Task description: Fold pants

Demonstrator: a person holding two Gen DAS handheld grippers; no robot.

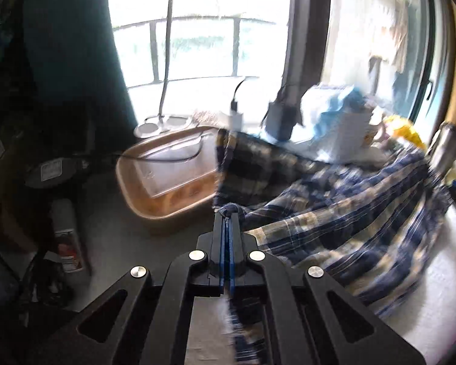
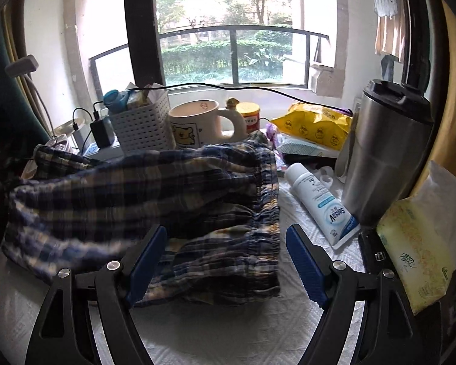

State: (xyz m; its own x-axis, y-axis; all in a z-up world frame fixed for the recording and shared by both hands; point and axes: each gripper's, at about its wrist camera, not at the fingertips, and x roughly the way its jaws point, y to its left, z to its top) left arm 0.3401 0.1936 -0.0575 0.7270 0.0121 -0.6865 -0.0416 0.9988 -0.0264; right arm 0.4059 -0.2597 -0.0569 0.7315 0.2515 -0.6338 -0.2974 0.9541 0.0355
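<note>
The pants (image 2: 143, 200) are blue, navy and cream plaid, lying rumpled on a white textured cloth (image 2: 215, 331). In the left wrist view my left gripper (image 1: 227, 213) is shut on a fold of the pants (image 1: 334, 213), with cloth pinched between its blue pads and trailing under the fingers. The fabric stretches right and back from it. In the right wrist view my right gripper (image 2: 226, 237) is open, its blue pads (image 2: 304, 261) standing either side of the gathered elastic waistband (image 2: 258, 213) without pressing on it.
Behind the pants stand a white basket (image 2: 143, 124), a bear mug (image 2: 197, 124), a charger (image 2: 101, 132) and a yellow bag (image 2: 316, 124). At right lie a white tube (image 2: 319, 203), a steel tumbler (image 2: 386, 158) and a tissue pack (image 2: 422, 249). A brown tub (image 1: 167, 173) sits left.
</note>
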